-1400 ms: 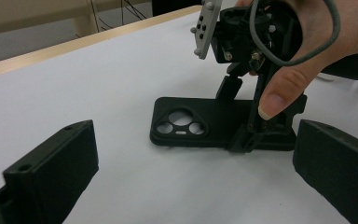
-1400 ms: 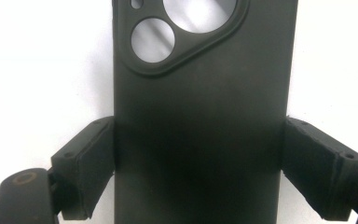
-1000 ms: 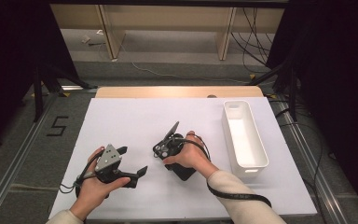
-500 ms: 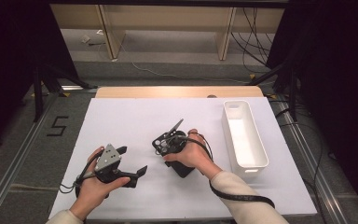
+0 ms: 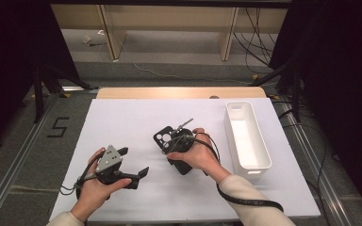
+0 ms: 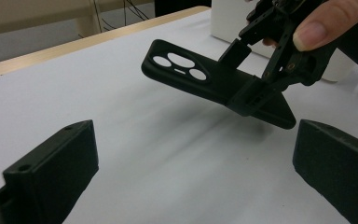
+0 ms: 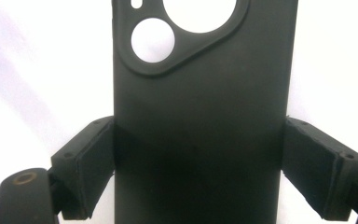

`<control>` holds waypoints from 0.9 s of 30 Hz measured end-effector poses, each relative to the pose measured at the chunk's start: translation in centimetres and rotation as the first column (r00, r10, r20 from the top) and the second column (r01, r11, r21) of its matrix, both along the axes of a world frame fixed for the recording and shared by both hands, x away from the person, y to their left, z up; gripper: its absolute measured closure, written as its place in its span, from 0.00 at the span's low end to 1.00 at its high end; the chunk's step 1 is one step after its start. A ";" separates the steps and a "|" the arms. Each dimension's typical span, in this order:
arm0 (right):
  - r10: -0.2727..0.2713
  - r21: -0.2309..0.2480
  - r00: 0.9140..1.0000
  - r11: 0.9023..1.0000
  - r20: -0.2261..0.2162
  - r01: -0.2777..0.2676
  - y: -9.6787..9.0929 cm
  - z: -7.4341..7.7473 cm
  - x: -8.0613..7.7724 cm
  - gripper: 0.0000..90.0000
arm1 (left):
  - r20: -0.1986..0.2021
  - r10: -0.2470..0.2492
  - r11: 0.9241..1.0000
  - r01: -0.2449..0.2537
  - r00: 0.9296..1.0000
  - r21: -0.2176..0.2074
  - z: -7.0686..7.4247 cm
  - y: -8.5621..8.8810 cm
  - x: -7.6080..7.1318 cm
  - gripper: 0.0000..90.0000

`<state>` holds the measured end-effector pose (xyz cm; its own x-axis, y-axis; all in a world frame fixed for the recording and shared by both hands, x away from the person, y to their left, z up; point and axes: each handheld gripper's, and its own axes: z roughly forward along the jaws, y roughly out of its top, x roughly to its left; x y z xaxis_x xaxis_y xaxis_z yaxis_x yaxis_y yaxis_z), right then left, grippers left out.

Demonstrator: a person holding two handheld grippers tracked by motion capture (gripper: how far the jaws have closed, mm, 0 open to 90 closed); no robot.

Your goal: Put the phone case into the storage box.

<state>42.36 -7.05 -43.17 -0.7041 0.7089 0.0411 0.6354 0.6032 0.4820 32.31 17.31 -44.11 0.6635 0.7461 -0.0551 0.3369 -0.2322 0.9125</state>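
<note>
Case: a black phone case (image 6: 216, 84) hangs above the white mat (image 5: 136, 122), tilted, camera holes at its far end, left of the bin (image 5: 245, 141).
Right gripper: the right gripper (image 7: 200, 172) clamps the case across its width, one pad (image 7: 91, 163) on each long edge; in the high view it (image 5: 173, 141) sits mid-mat in the right hand (image 5: 199, 155).
Left gripper: the left gripper (image 6: 191, 177) is wide, nothing between its jaws, aimed at the case from low over the mat; in the high view it (image 5: 136, 175) lies well apart from the case.
Slip risk: the pads bear only on the thin side walls near one end, so I judge the soft case could bow, squirm out and drop flat on the mat.
Swing risk: most of the case sticks out past the pads; a quick wrist turn could make it pivot in the grip.
Bin risk: if the case goes to the bin, its free end could catch the rim and lever loose.
Handover risk: if the left gripper comes in, a bump before it closes could knock the case free.
</note>
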 end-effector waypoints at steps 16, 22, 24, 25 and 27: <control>0.012 0.135 0.994 0.991 0.104 -0.026 -1.6 0.8 -0.7 0.18 | 0.000 0.005 1.000 -0.005 1.000 -0.002 0.0 0.1 0.0 0.00; 0.017 0.172 0.991 0.984 0.132 -0.040 -2.1 1.2 -1.2 0.18 | 0.000 0.005 1.000 -0.005 1.000 -0.001 0.0 0.1 0.0 0.00; 0.018 0.188 0.990 0.981 0.142 -0.045 -2.3 1.3 -1.4 0.18 | -0.001 0.006 1.000 -0.006 1.000 -0.001 0.0 0.1 0.0 0.00; 0.019 0.199 0.988 0.979 0.150 -0.050 -2.4 1.3 -1.5 0.18 | 0.001 0.005 1.000 -0.005 1.000 0.000 0.0 0.1 0.0 0.00; 0.019 0.223 0.986 0.973 0.164 -0.056 -2.6 1.4 -1.5 0.18 | 0.000 0.007 1.000 -0.007 1.000 -0.002 0.0 0.1 0.0 0.00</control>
